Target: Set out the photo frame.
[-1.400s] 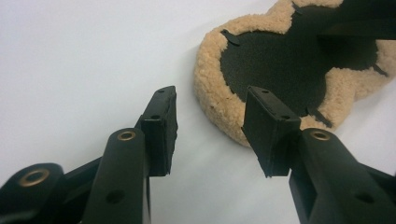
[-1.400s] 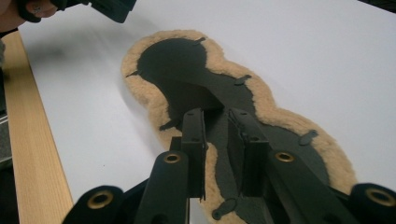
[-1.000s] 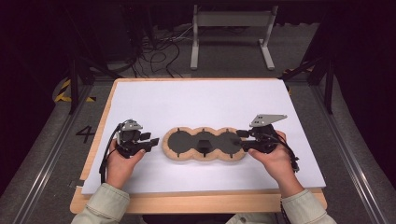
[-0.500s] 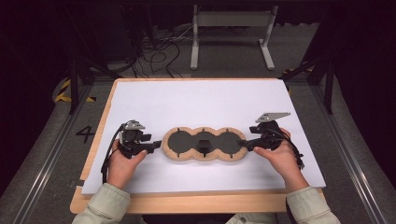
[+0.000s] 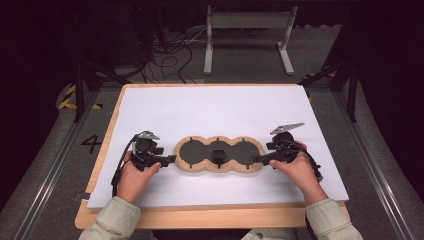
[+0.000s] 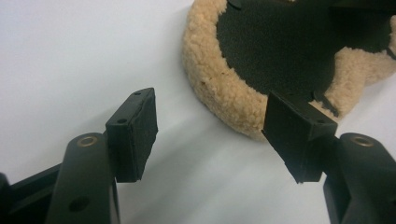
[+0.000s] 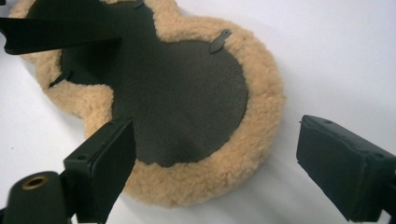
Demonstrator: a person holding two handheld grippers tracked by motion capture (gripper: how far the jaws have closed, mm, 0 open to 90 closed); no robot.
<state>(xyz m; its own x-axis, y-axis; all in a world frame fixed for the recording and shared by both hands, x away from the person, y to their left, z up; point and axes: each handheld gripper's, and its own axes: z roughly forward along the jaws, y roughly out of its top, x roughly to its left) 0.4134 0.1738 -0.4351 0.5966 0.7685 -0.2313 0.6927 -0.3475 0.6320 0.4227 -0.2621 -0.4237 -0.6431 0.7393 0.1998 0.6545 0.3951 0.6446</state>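
A tan fleece pad [image 5: 218, 155] shaped like three joined rounds lies flat on the white sheet [image 5: 215, 112] that covers the desk [image 5: 200, 217], toward the near edge and about midway between left and right. Its upper face is dark, with a woolly tan border all round, and a small black tab sits at the middle round. In the right gripper view the pad's [image 7: 173, 102] right lobe lies just ahead of the jaws, and a thin dark loop pokes from the rim. In the left gripper view the left lobe [image 6: 261, 70] sits just past the right-hand jaw. The left gripper [image 5: 167, 159] rests at the pad's left end, held in the person's left hand [image 5: 134, 177], its jaws spread wide with bare white sheet between them. The right gripper [image 5: 257, 159] is at the pad's right end, in the right hand [image 5: 299, 172], its jaws likewise spread apart, straddling the lobe's near edge without pinching it. Beyond the desk's far edge, cables [image 5: 170, 55] lie on the floor beside a pale metal stand [image 5: 247, 30].
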